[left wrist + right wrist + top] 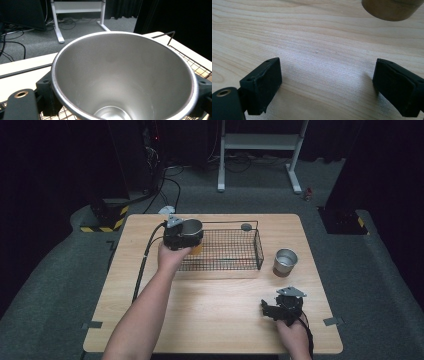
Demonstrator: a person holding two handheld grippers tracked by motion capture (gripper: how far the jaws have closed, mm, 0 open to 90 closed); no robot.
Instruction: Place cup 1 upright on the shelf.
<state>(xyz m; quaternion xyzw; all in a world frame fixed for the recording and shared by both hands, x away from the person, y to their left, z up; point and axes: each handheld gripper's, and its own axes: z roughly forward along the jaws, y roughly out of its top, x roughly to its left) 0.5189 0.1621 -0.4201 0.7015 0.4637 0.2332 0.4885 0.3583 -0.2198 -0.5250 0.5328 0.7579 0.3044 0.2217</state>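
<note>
— Left of centre in the high view, what is the left tool (pixel 183 238) doing?

— It is clamped on a steel cup (pixel 192 226), gripping it from both sides at the left end of the black wire basket (pixel 235 251). The left gripper view looks straight down into that cup (pixel 125 77); black pads (pixel 47 96) press against its outer wall on either side, with the basket mesh (pixel 197 67) at the right edge of the frame. Whether the cup's base rests on the mesh or hangs just above it, I cannot tell.

— And the right tool?

— Lower right of the high view, the right tool (pixel 280 310) sits low over the wooden surface (pixel 215 310), held by a hand (pixel 292 335) coming in from the bottom edge. Its jaws stand wide apart with nothing between them, and in the right gripper view bare wood grain (pixel 322 50) shows between them.

— Anything else nearby?

— A second steel cup (pixel 285 262) with a brown lower body stands upright on the surface, just right of the basket and above the right tool. Its brown base (pixel 390 8) shows at the top right of the right gripper view. A small dark round object (pixel 246 226) sits at the basket's far rim.
</note>
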